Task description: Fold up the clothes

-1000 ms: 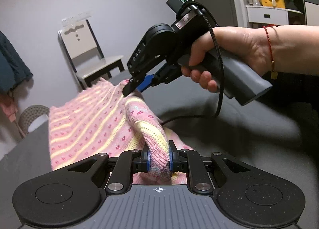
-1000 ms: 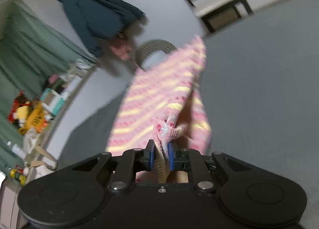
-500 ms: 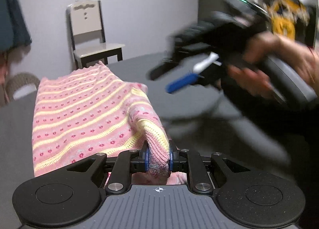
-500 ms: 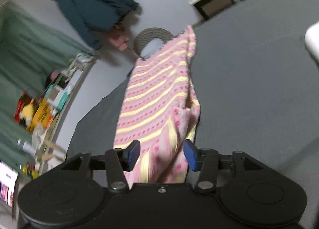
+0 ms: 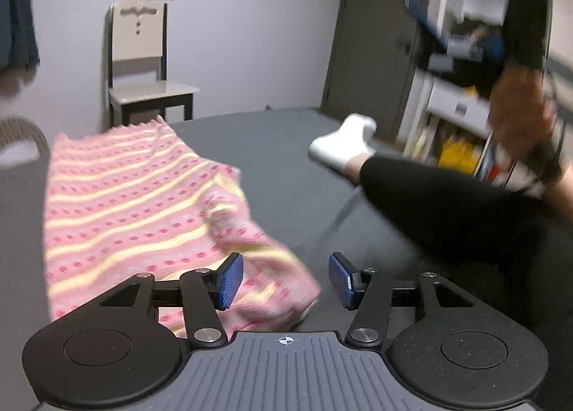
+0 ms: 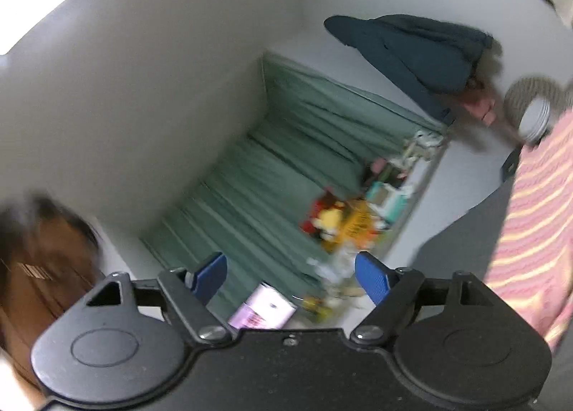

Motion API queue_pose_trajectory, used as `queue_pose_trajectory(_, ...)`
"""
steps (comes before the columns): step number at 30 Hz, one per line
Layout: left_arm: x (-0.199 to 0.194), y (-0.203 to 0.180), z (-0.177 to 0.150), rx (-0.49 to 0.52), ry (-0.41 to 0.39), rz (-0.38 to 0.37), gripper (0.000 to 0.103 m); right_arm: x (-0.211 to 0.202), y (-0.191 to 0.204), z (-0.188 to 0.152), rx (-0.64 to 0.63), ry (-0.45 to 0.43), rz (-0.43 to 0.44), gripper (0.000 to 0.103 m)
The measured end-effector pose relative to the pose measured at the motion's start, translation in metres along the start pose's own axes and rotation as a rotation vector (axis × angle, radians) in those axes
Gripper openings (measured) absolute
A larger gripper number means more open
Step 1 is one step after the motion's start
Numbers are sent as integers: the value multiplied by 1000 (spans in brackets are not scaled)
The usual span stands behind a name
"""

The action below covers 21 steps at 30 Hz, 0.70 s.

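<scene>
1. The left tool (image 5: 285,281) is spread wide with nothing between its blue pads; the near edge of the pink and yellow striped knit (image 5: 143,203) lies just under and past its left pad.
2. The knit lies folded in a long strip on a dark grey bed (image 5: 279,160), running away from the camera toward the far edge.
3. To the right on the bed, a person's leg in black (image 5: 440,203) ends in a white sock (image 5: 340,146).
4. Beyond the bed stand a chair (image 5: 143,63) against a pale wall, a woven basket (image 5: 18,139) at the left, a dark door and open shelves.
5. Only the left view shows the right tool (image 5: 465,28) from outside, raised high and blurred in a hand (image 5: 519,103).
6. The right wrist view shows its own pads (image 6: 372,278) wide apart and empty, and alone shows a green curtain (image 6: 272,174), a cluttered shelf of toys (image 6: 351,217), a hanging dark garment (image 6: 412,49) and the knit (image 6: 537,217) at its right edge.
</scene>
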<state>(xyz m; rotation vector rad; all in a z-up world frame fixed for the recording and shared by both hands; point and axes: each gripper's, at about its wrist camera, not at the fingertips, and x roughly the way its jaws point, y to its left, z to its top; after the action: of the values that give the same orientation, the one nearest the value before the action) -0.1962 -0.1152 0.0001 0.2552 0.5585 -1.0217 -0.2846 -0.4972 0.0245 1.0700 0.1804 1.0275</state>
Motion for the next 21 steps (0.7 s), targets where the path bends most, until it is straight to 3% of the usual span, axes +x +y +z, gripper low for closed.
queue_pose_trajectory(1,1,-3,0,30,11,18,54,-2,2,-1,3,-6,3,79)
queue_pose_trajectory(3,5,-14,1,117,51,29,54,-3,6,-4,-27,-13,-78,80)
queue_pose_trajectory(5,15,-25,3,197,73,50,54,0,-3,-6,-30,-21,-233,91)
queue_pose_trajectory(11,43,-68,3,397,98,194,54,15,-64,-10,38,-69,-870,91)
queue_pose_trajectory(12,46,-71,2,410,106,213,54,15,-79,-10,84,-78,-906,89)
queue_pose_trajectory(15,53,-69,4,371,126,216,51,24,-122,-8,225,-79,-896,67)
queue_pose_trajectory(16,55,-66,5,341,128,211,35,30,-134,-7,252,-71,-886,60)
queue_pose_trajectory(17,57,-63,5,314,131,211,29,36,-146,-6,275,-62,-878,60)
queue_pose_trajectory(21,60,-58,3,281,128,196,25,71,-166,-3,200,-12,-909,60)
